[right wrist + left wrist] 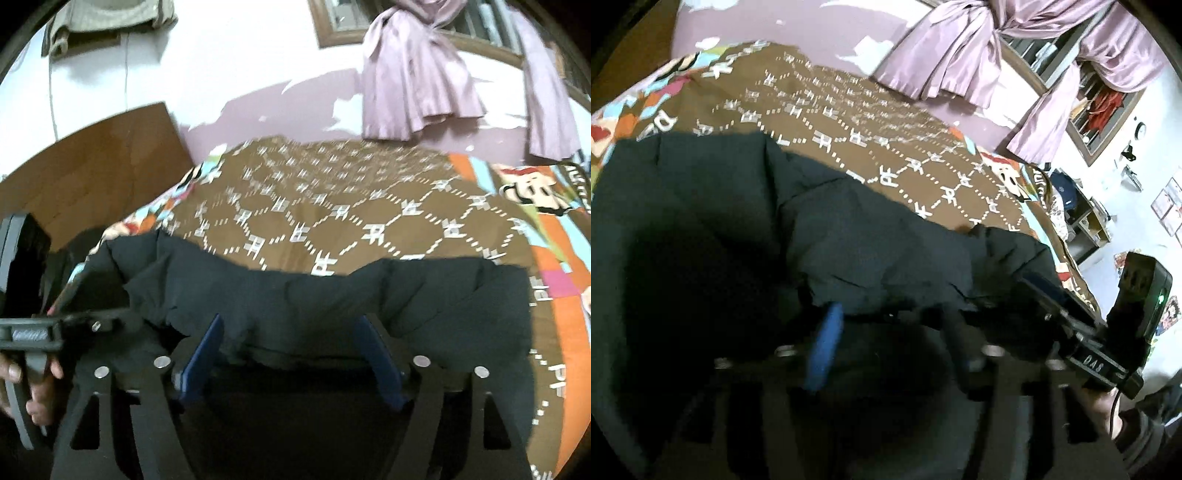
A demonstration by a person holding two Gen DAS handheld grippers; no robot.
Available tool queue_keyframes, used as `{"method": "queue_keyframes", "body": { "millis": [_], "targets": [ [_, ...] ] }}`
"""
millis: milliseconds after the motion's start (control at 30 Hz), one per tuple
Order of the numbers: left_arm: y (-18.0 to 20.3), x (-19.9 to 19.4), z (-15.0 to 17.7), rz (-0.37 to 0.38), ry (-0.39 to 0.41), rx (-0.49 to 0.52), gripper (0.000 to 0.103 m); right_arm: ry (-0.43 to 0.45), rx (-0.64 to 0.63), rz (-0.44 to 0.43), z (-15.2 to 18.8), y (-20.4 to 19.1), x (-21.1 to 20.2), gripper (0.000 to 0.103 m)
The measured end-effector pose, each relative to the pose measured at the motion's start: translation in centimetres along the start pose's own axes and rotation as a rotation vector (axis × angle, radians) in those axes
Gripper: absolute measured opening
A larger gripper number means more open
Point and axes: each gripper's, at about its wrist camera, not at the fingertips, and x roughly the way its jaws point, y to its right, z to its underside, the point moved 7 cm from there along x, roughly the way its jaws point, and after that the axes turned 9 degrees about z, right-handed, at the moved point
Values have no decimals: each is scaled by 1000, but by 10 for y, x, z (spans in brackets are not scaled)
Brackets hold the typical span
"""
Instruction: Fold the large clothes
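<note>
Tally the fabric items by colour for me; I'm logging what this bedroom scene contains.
Dark navy garment: 1
Brown patterned bedspread: 1
Lilac curtains: 2
Total: 4

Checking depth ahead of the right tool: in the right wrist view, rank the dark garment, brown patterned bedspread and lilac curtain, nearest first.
1. Dark navy garment, right at the right tool.
2. Brown patterned bedspread, beyond it.
3. Lilac satin curtain, hanging on the far wall, upper right.
</note>
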Motion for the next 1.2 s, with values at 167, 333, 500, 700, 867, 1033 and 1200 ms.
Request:
{"method": "queue_keyframes", "body": {
  "millis": [167, 333, 500, 700, 867, 1033, 1200],
  "targets": [
    [13, -16, 5, -90, 85, 18, 81, 49, 63, 21, -6, 7, -23, 93],
    [21, -41, 17, -166, 187, 50, 95, 85, 84, 25, 0, 4, -49, 96],
    [31, -66, 29, -214, 253, 70, 101, 104, 100, 20, 11, -1, -77, 100],
    [65, -102, 51, -231, 290, 124, 101, 104, 134, 29, 20, -6, -128, 100],
    [104, -136, 77, -274, 213, 189, 101, 47, 85, 10, 29, -29, -184, 100],
    [141, -187, 101, -298, 224, 242, 101, 45, -44, 15, 37, -54, -245, 100],
    [155, -226, 128, -291, 178, 212, 101, -4, -94, -17, 55, -70, -291, 100]
  ]
}}
